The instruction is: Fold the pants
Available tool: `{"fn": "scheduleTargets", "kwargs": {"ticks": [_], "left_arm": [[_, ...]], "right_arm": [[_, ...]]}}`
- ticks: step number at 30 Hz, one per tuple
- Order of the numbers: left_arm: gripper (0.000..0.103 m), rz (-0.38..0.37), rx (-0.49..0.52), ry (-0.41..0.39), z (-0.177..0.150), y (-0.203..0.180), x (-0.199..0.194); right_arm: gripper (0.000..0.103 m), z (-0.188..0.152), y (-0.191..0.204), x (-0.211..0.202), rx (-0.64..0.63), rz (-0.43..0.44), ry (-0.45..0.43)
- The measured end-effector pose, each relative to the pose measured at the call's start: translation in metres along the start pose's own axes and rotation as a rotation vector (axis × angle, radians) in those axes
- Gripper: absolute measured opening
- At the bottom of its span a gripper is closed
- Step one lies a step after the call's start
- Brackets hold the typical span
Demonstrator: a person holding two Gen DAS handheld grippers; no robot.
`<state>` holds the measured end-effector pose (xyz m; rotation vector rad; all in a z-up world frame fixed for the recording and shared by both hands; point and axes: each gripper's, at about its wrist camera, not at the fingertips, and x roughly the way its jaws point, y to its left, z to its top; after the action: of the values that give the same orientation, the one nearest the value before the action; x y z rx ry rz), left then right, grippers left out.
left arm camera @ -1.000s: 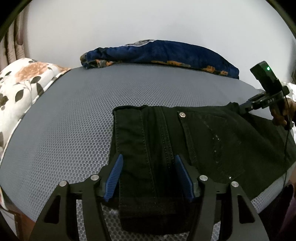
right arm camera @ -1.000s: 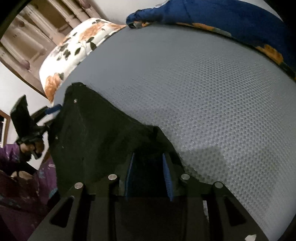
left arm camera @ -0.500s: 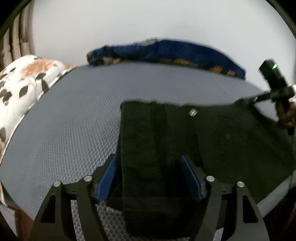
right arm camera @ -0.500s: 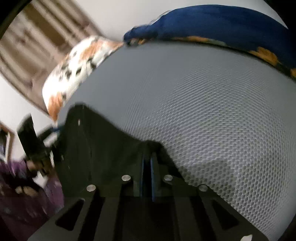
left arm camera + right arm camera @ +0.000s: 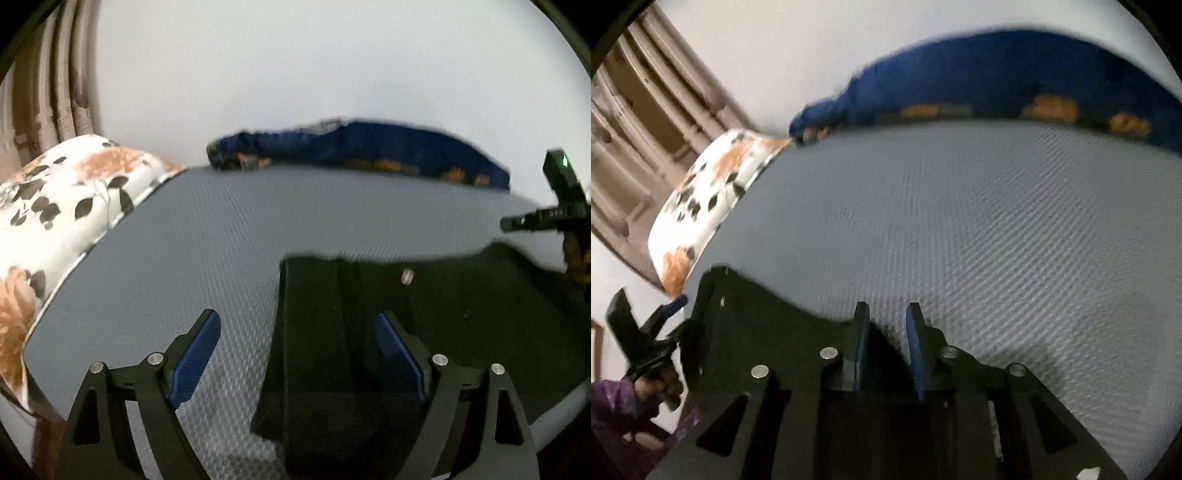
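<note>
Black pants [image 5: 424, 317] lie flat on the grey mesh mattress [image 5: 207, 251], waist edge to the left, with a metal button [image 5: 406, 276]. My left gripper [image 5: 295, 354] is open wide above the waist end; its left pad is over bare mattress, its right pad over the cloth. In the right wrist view the pants [image 5: 750, 325] spread to the lower left. My right gripper [image 5: 886, 343] has its jaws partly apart with a dark fold of the pants between them. The right gripper also shows in the left wrist view [image 5: 546, 214], just off the pants' far edge.
A blue blanket with orange print [image 5: 362, 147] lies along the far edge by the white wall. A floral pillow [image 5: 55, 206] sits at the left. Wooden furniture [image 5: 635, 122] stands behind the pillow. The mattress front edge is close to me.
My left gripper has slid left and lifted, so the waist is now off-centre between its pads. My right gripper was closed half a second ago and now stands partly open and higher.
</note>
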<state>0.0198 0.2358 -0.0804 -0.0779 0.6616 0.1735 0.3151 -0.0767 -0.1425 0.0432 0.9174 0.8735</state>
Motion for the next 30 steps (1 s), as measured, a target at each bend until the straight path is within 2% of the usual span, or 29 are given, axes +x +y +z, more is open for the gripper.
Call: {"fn": "scheduleTargets", "kwargs": {"ticks": [2, 4, 6, 7, 8, 9, 10, 11, 14, 18, 19, 22, 23, 24, 25, 30], "left_arm": [[0.086, -0.041, -0.001, 0.009, 0.008, -0.002, 0.004], [0.086, -0.085, 0.02, 0.032, 0.014, -0.006, 0.015], [0.086, -0.127, 0.042, 0.062, 0.017, -0.011, 0.031], [0.086, -0.146, 0.06, 0.076, 0.016, -0.014, 0.04], [0.086, -0.151, 0.075, 0.088, 0.016, -0.015, 0.049], [0.086, -0.154, 0.086, 0.112, 0.014, -0.015, 0.06], [0.086, -0.17, 0.077, 0.145, 0.011, -0.013, 0.07], [0.086, -0.209, 0.025, 0.169, 0.011, -0.006, 0.076], [0.087, -0.249, -0.042, 0.192, 0.014, 0.003, 0.081], [0.088, -0.207, -0.017, 0.229, 0.025, -0.004, 0.079], [0.087, -0.19, 0.003, 0.214, 0.031, -0.006, 0.073], [0.087, -0.049, 0.089, 0.11, 0.048, 0.0, 0.057], [0.087, -0.032, 0.102, 0.111, 0.051, 0.002, 0.058], [0.087, -0.035, 0.104, 0.119, 0.055, 0.007, 0.06], [0.087, -0.062, 0.096, 0.128, 0.059, 0.012, 0.061], [0.087, -0.154, 0.078, 0.209, 0.063, 0.028, 0.066]], "right_arm": [[0.02, -0.001, 0.017, -0.001, -0.05, 0.069, 0.02], [0.02, -0.007, 0.037, 0.01, -0.117, 0.102, 0.09], [0.019, -0.014, 0.046, 0.025, -0.157, 0.098, 0.16], [0.019, -0.017, 0.047, 0.035, -0.175, 0.065, 0.192], [0.012, -0.018, 0.046, 0.039, -0.172, 0.057, 0.195], [0.009, -0.017, 0.042, 0.041, -0.154, 0.059, 0.186], [0.007, -0.014, 0.033, 0.042, -0.114, 0.035, 0.173], [0.0, -0.012, 0.026, 0.043, -0.089, 0.015, 0.17], [0.0, -0.017, 0.007, 0.048, -0.004, 0.046, 0.157], [0.0, -0.017, 0.007, 0.049, 0.03, 0.03, 0.131], [0.0, -0.016, 0.008, 0.046, 0.05, 0.033, 0.109], [0.0, -0.015, 0.011, 0.026, 0.062, -0.023, 0.029], [0.006, -0.016, 0.011, 0.021, 0.066, -0.03, 0.018], [0.012, -0.018, 0.012, 0.014, 0.073, -0.039, 0.013], [0.014, -0.02, 0.013, 0.007, 0.082, -0.049, 0.009], [0.014, -0.043, 0.028, -0.027, 0.09, -0.028, -0.014]]}}
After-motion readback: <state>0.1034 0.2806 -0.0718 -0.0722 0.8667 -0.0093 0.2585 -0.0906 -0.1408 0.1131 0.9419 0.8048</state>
